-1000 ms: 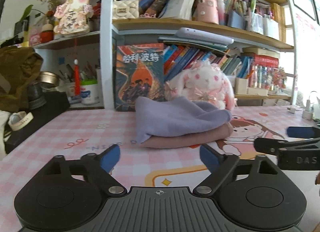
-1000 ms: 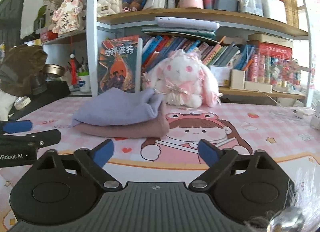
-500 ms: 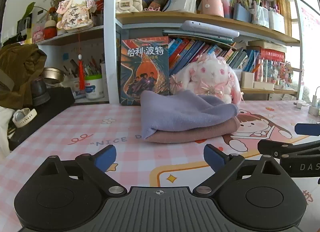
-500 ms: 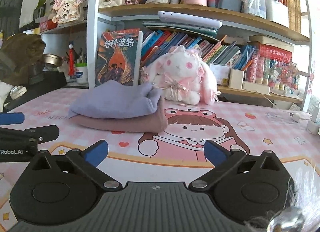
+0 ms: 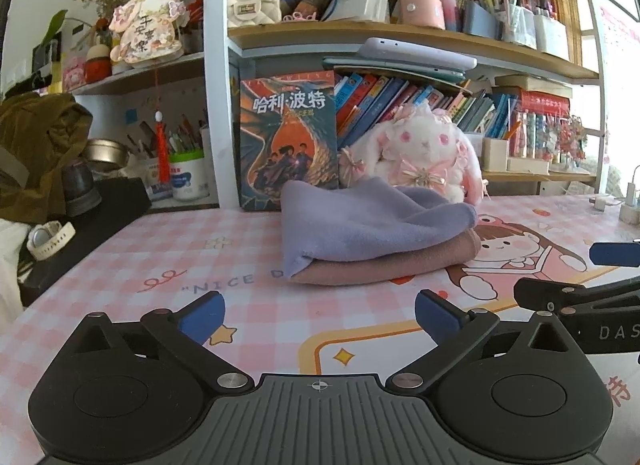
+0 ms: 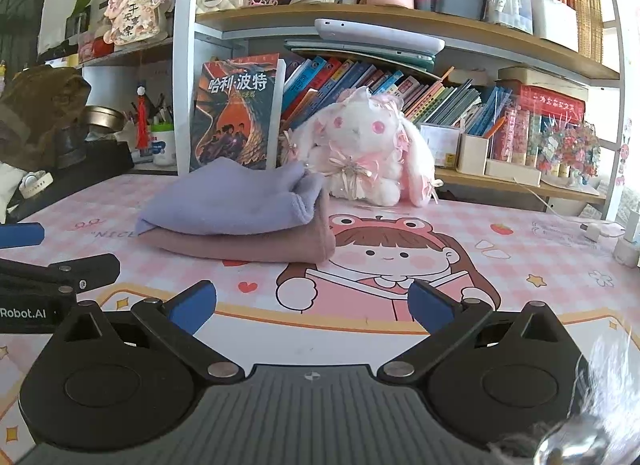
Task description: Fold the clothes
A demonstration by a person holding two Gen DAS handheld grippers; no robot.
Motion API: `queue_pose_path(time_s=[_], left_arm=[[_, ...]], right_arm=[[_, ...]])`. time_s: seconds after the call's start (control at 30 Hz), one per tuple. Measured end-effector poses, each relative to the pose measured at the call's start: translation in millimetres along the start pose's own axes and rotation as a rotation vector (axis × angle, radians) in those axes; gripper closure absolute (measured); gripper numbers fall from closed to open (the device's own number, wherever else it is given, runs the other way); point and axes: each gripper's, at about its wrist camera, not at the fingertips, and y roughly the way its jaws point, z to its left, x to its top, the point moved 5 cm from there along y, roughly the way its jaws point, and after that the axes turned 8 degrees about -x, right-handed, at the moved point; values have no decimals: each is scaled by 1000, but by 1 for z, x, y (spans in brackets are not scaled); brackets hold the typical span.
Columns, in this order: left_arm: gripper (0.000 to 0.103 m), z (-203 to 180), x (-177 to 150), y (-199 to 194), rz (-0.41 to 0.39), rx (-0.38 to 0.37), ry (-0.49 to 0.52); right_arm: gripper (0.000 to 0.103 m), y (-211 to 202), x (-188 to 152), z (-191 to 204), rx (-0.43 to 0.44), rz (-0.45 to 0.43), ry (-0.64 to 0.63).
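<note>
Left gripper (image 5: 318, 315) and right gripper (image 6: 312, 307) hover empty, fingers spread wide, above the pink desk mat (image 5: 240, 265). Ahead, a folded lavender cloth (image 5: 368, 225) lies atop a folded mauve cloth (image 5: 392, 263): soft, light, floppy, probably best pinched at the corners.

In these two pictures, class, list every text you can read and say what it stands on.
"哈利·波特": cover of the upright book at the shelf.
"NICE D", cut off by the folded cloths: pink desk mat.
"DAS", cut off: right claw.
"Robot.AI", start cut off: left claw.
"平安喜乐", roughly: hanging charm.
Book spines, white tub label: too small to read.
</note>
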Motion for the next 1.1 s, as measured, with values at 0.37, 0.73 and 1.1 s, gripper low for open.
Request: queue_pose_path(time_s=[0.37,0.73,1.1], left_arm=[[0,-3,0,-1,-4,8,21],[0,-3,1,-1,-3,11,20],[0,-2,0,0,1,10,13]], right_arm=[[0,0,0,1,-3,4,1],[0,0,0,0,-2,4,0],[0,-1,-1,1,-3,2,3]])
